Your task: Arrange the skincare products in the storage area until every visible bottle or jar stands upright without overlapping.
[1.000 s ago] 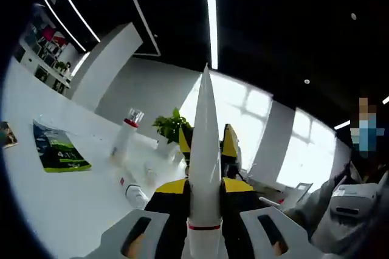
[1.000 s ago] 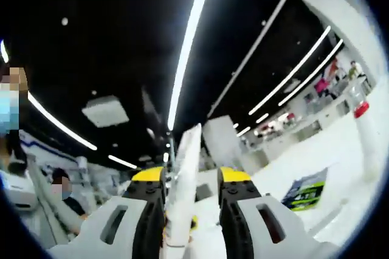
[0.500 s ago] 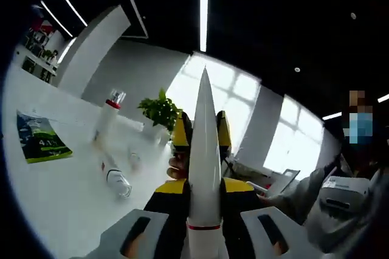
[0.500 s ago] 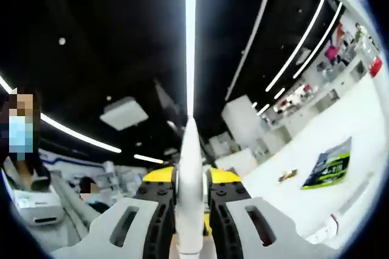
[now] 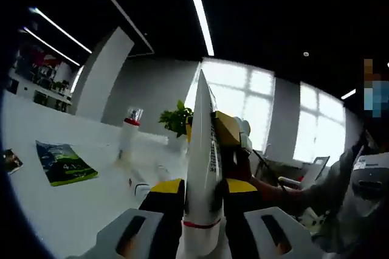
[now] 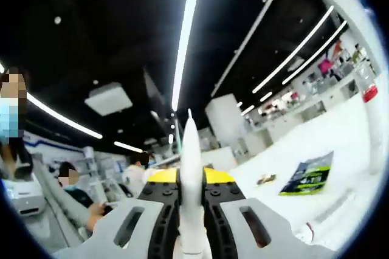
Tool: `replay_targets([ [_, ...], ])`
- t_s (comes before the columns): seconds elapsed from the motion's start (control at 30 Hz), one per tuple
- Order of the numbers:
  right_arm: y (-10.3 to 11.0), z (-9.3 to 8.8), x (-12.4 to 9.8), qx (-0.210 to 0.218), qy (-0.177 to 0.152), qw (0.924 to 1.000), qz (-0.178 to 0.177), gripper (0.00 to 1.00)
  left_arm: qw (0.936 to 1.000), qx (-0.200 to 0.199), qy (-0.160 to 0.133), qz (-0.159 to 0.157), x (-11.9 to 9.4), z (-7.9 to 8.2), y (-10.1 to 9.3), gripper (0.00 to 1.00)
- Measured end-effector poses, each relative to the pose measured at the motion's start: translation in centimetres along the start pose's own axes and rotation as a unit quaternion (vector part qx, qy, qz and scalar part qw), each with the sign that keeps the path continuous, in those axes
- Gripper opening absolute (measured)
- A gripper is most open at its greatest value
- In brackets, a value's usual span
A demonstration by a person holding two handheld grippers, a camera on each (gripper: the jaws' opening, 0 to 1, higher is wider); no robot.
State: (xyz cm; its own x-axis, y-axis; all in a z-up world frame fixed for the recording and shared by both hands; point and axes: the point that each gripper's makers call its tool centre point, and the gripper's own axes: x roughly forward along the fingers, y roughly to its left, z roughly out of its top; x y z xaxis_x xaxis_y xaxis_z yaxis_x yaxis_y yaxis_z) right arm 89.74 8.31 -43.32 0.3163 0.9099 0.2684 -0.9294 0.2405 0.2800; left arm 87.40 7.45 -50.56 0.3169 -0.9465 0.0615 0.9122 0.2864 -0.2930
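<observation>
The left gripper (image 5: 196, 195) is clamping a tall white tapered plastic tube (image 5: 200, 168) aloft, and the right gripper (image 6: 189, 195) is pinching what is probably another white tube (image 6: 189, 174). Both are mid-carry; next they need lowering upright onto the white table (image 5: 73, 204), clear of the red-collared clear-capped bottle (image 5: 128, 137).

White table (image 5: 73, 210) carries a green leaflet (image 5: 65, 163), upright red-collared bottle (image 5: 128, 138)

green leaflet (image 5: 65, 163) flat on white table (image 5: 55, 210) | potted plant (image 5: 177, 121) by windows (image 5: 285, 119)
</observation>
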Motion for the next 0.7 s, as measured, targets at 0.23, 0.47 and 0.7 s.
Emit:
replay_targets([
  [0.23, -1.7, 2.2, -0.6, -0.029, -0.036, 0.9974, -0.055, 0.11, 0.9983, 0.015, -0.004, 0.055, -0.3, 0.2, 1.9, 0.35],
  [0.47, -3.8, 5.4, -2.4, -0.091, -0.093, 0.9817, -0.139, 0.11, 0.9896, 0.028, -0.019, 0.14, -1.4, 0.7, 4.9, 0.39],
  [0.7, -5.4, 5.6, -3.0, -0.144, -0.101, 0.9646, -0.196, 0.11, 0.9864, 0.045, -0.013, 0.158, -1.5, 0.5, 5.6, 0.39],
])
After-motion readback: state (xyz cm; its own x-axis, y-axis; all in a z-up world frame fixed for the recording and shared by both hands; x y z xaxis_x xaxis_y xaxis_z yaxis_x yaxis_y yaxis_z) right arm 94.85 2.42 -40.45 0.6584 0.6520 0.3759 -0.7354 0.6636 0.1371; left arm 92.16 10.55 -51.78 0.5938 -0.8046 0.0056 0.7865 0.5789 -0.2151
